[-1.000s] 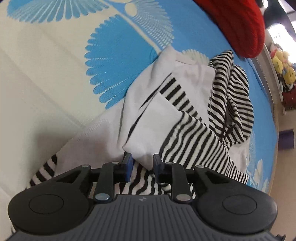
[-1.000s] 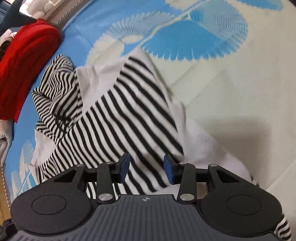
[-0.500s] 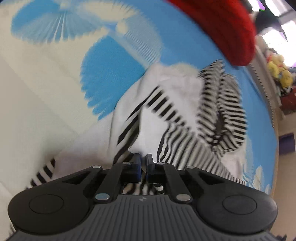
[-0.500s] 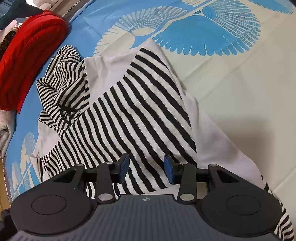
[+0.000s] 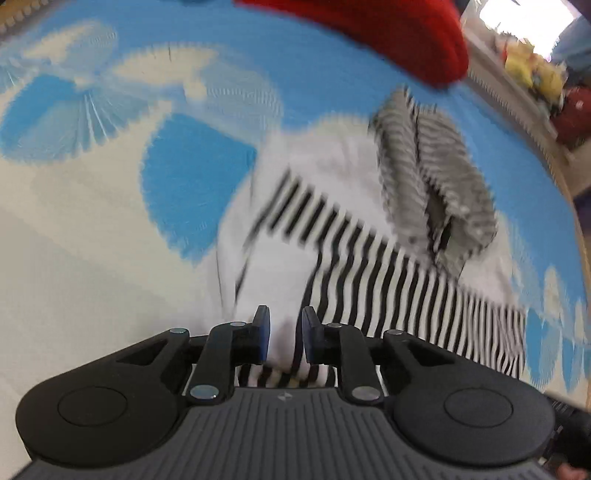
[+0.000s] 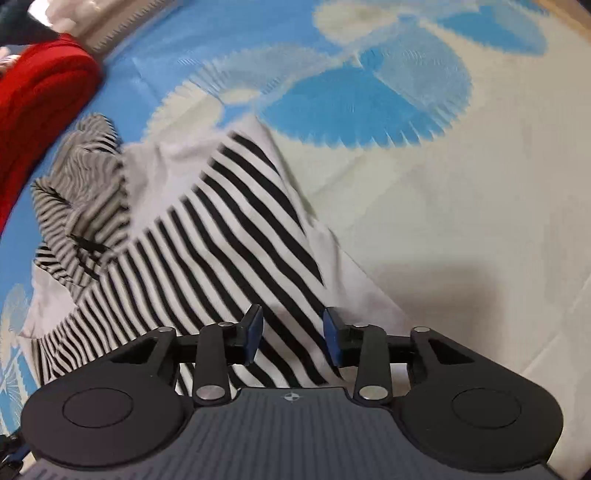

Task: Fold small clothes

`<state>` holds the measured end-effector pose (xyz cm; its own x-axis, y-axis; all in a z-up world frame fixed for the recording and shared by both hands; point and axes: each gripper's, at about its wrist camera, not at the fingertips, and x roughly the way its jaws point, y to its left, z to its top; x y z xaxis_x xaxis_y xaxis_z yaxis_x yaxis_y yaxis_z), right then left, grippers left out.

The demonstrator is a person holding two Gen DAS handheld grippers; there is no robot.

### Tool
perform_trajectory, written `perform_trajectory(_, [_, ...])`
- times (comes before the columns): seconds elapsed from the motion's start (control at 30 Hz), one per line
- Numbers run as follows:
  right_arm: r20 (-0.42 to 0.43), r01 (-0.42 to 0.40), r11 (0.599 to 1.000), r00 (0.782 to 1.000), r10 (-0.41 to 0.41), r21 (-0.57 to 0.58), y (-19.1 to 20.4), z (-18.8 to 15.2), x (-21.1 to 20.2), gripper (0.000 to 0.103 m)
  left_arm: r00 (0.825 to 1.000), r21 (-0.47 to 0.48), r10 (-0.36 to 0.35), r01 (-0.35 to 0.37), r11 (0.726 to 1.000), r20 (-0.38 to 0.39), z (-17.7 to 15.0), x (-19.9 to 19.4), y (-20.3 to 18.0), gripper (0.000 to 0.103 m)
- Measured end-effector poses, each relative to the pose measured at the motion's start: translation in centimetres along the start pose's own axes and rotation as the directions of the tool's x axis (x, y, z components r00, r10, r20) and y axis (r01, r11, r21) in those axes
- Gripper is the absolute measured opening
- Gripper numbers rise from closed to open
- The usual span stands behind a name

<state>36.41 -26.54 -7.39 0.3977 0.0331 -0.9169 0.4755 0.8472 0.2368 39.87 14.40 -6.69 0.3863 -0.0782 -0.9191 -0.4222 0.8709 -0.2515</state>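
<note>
A small black-and-white striped garment [image 5: 332, 236] with white panels lies crumpled on the bed sheet [image 5: 92, 258]. My left gripper [image 5: 285, 332] hangs over the garment's near white edge. Its jaws are opening, white cloth shows in the gap, and the pads do not press on it. In the right wrist view the same garment [image 6: 207, 236] spreads out with its wide striped panel facing up. My right gripper [image 6: 293, 338] is open above that panel's near end, and its jaws are closing a little, with the stripes showing between them.
A red knitted cloth [image 5: 388, 33] lies at the far end of the bed, beyond the garment, and shows as the red cloth [image 6: 40, 110] at the left of the right view. Plush toys [image 5: 532, 74] sit past the bed's edge. Cream and blue sheet [image 6: 461, 221] stretches to the right.
The left gripper shut on the garment's near edge, then its jaws parted again as it rose and rolled. The right gripper's jaws narrowed slightly, and the garment's striped panel shifted.
</note>
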Motion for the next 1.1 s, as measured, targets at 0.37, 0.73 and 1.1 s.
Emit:
perform_trajectory(0.37, [-0.026, -0.068, 0.982, 0.998, 0.064, -0.176, 2.3, -0.4, 0.6, 0.058, 0.998, -0.001, 0.054, -0.054, 0.999, -0.04, 0.0, 1.9, 0.4, 0.033])
perform_trajectory(0.73, [0.037, -0.044, 0.965, 0.998, 0.055, -0.257, 3.1, 0.8, -1.1, 0.058, 0.995, 0.057, 0.06, -0.064, 0.996, 0.075, 0.3, 0.2, -2.2, 0.033])
perform_trajectory(1.1, [0.175, 0.055, 0.891, 0.984, 0.028, -0.45, 3.5, 2.5, -3.7, 0.058, 0.977, 0.216, 0.055, -0.1, 0.971, 0.205, 0.1, -1.1, -5.4, 0.032])
